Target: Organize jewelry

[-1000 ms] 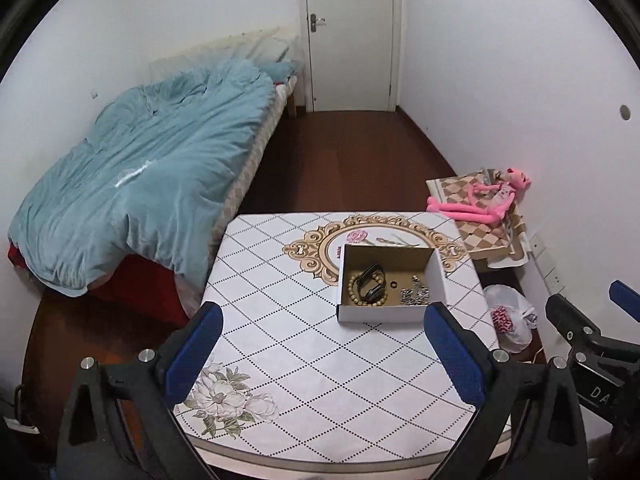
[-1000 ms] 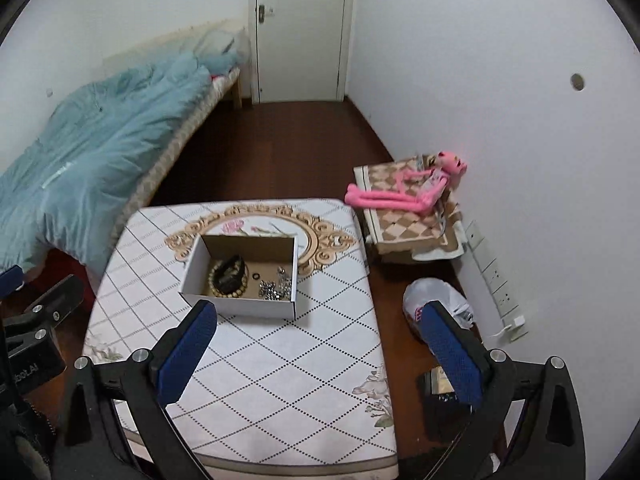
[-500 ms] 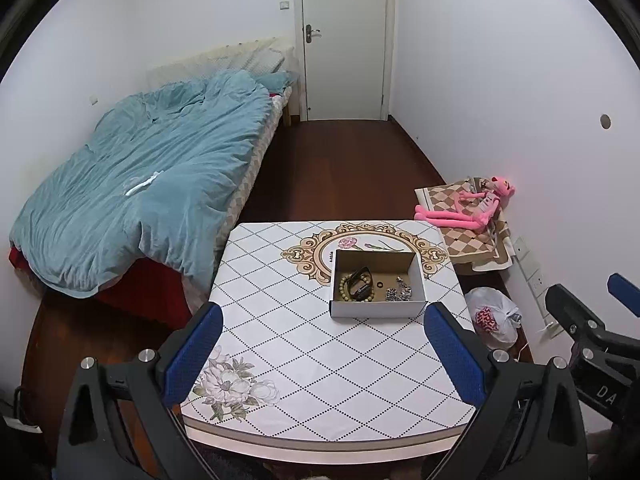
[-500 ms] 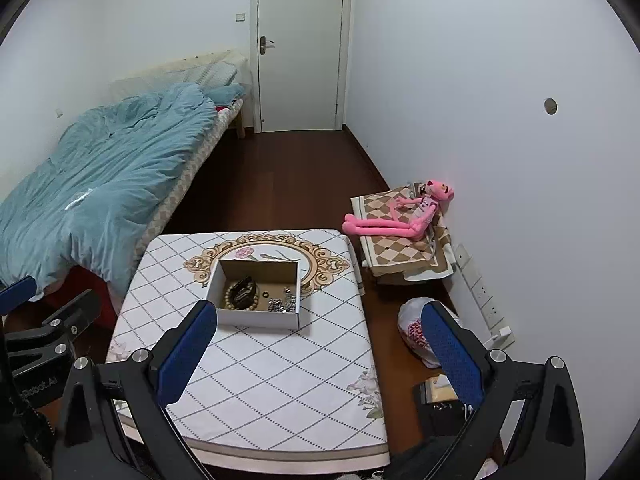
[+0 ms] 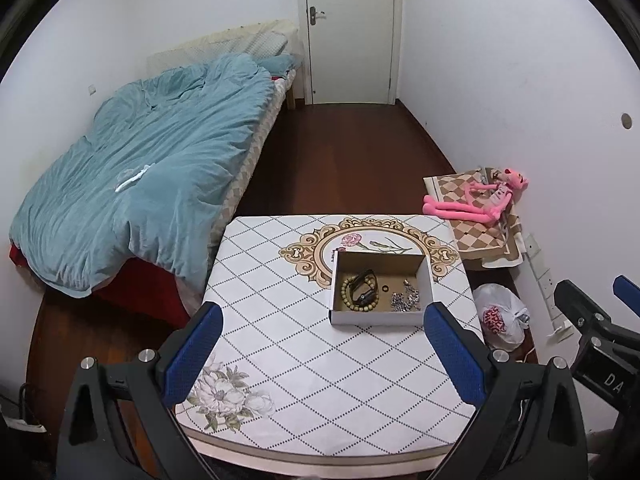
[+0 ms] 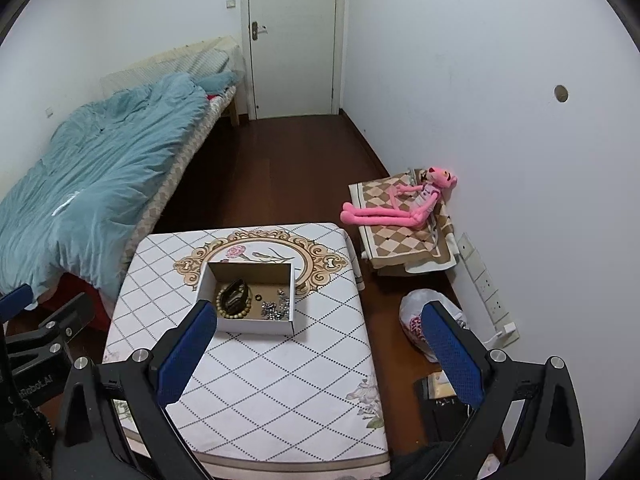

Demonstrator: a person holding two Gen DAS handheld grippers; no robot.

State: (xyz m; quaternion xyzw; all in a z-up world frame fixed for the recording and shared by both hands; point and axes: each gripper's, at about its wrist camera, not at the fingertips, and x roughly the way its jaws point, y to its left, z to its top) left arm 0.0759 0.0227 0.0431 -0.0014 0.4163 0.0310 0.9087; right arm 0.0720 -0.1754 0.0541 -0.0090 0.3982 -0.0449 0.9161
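An open cardboard box [image 5: 427, 276] [image 6: 205, 280] stands on the white patterned table [image 5: 288, 344] [image 6: 280, 380]. Inside it lie a beaded bracelet [image 5: 347, 300] [image 6: 224, 312], a black band [image 5: 362, 286] [image 6: 234, 294], a small dark ring [image 5: 385, 289] [image 6: 258, 297] and a heap of silver chain [image 5: 406, 300] [image 6: 276, 308]. My left gripper [image 5: 322, 350] is open and empty, held above the table's near half. My right gripper [image 6: 320, 346] is open and empty, above the table's near right side.
A bed with a blue duvet [image 5: 140, 184] [image 6: 88, 176] stands left of the table. A pink plush toy [image 5: 480, 200] [image 6: 400, 208] lies on a checked cushion by the right wall. A white plastic bag [image 5: 500, 316] [image 6: 416, 312] sits on the floor. A closed door [image 5: 348, 32] is at the far end.
Both grippers have drawn back and up from the table, so the box looks smaller and more of the room shows. Both stay open and empty. Box contents are unmoved.
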